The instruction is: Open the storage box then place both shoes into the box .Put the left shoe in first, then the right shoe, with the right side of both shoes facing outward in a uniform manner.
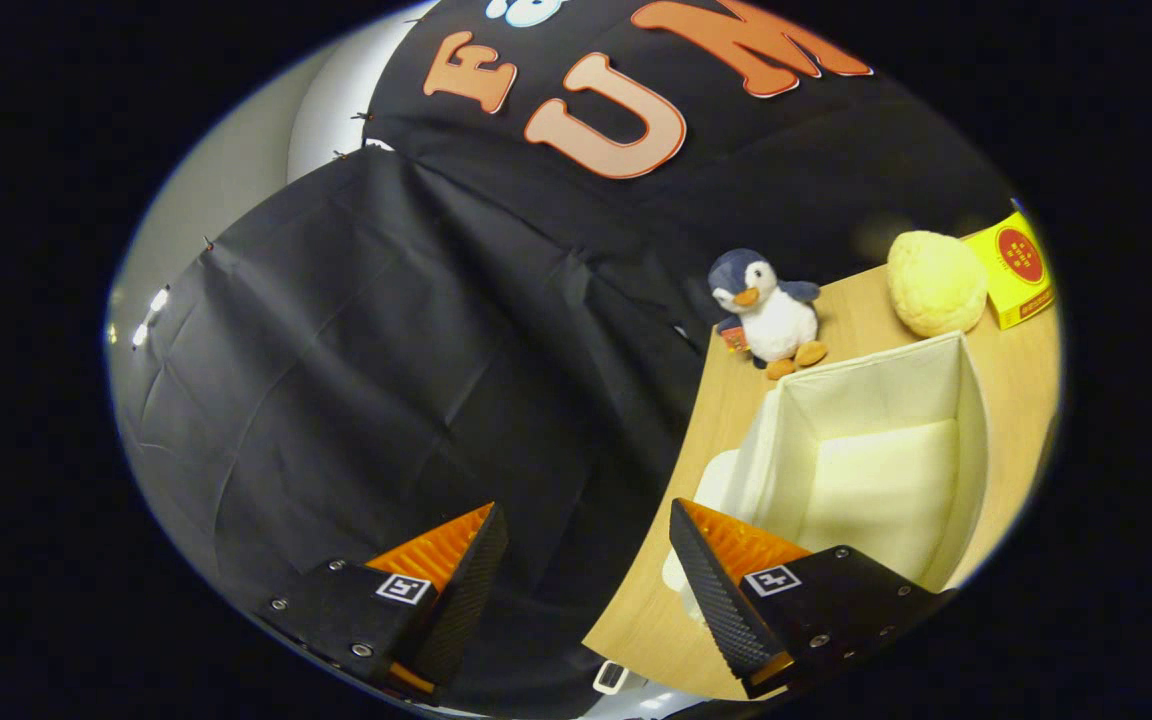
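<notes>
The cream fabric storage box [966, 400] stands open on the wooden table, beyond and to the right of my right finger; its inside looks bare. My gripper [586, 520] is open, with nothing between its fingers. The left finger [456, 570] hangs over the black cloth past the table's edge, and the right finger [726, 570] is over the table near the box's near corner. A white thing [711, 480], perhaps the box's lid, lies flat beside the box, just ahead of the right finger.
A plush penguin [771, 312] sits on the wooden table [726, 400] behind the box. A yellow fluffy ball [934, 282] and a yellow carton [1021, 268] stand further back. The table's left edge runs between my fingers, black cloth dropping beyond it.
</notes>
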The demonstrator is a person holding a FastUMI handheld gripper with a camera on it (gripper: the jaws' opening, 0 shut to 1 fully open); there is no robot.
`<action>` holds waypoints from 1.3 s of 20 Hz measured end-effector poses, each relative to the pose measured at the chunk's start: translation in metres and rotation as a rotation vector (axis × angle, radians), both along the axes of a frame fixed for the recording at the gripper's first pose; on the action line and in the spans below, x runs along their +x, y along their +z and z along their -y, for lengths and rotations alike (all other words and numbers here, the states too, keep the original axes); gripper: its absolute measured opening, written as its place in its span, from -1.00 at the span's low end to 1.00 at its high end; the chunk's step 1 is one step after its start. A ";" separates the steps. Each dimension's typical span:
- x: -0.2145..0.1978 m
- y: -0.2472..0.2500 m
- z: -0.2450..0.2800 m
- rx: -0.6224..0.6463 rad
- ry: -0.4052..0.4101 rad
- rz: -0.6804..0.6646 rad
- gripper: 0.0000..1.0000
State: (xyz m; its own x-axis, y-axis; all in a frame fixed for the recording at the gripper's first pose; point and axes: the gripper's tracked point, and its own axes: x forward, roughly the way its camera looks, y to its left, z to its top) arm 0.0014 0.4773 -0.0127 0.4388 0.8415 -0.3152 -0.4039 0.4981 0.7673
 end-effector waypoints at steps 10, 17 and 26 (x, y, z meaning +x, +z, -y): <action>0.037 -0.081 0.216 -0.223 -0.439 0.039 0.95; 0.019 -0.159 0.346 -0.473 -0.605 0.031 0.96; 0.011 -0.242 0.405 -0.748 -0.606 0.046 0.92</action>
